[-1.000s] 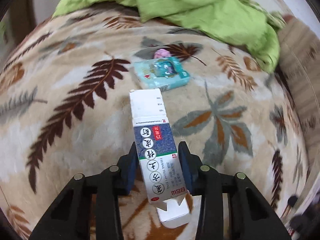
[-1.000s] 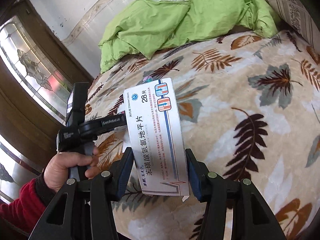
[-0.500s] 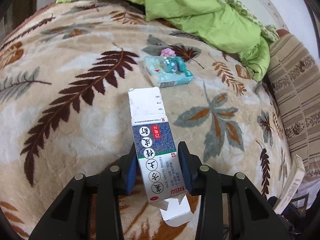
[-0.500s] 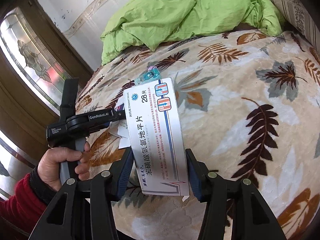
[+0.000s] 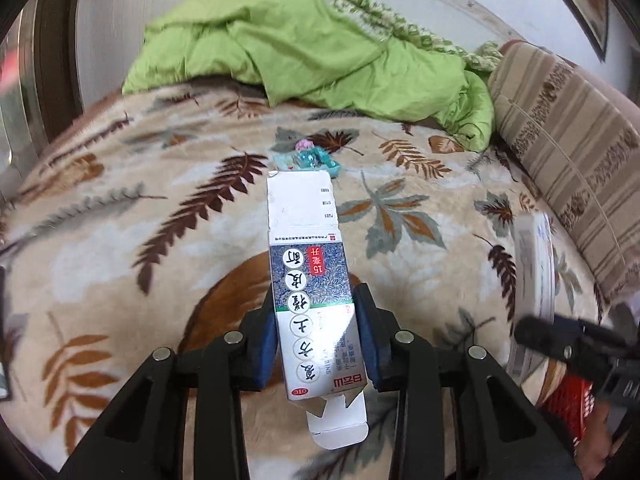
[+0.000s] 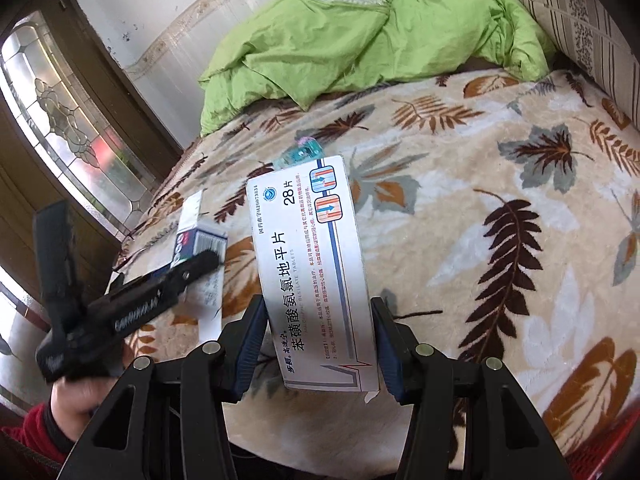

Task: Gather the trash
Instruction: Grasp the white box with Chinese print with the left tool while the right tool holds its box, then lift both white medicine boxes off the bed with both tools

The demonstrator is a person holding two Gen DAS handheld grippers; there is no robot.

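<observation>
With the left claw clenched on the blue-patterned carton and the right claw on the white tablet box, both at lower centre, either thin carton risked crushing or slipping free onto the bed, while the teal packet at upper centre stayed uncollected.

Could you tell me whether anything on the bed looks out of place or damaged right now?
A teal packet with a small pink scrap lies loose on the leaf-print blanket. The blue-and-white box in the left gripper has its end flap hanging open.
</observation>
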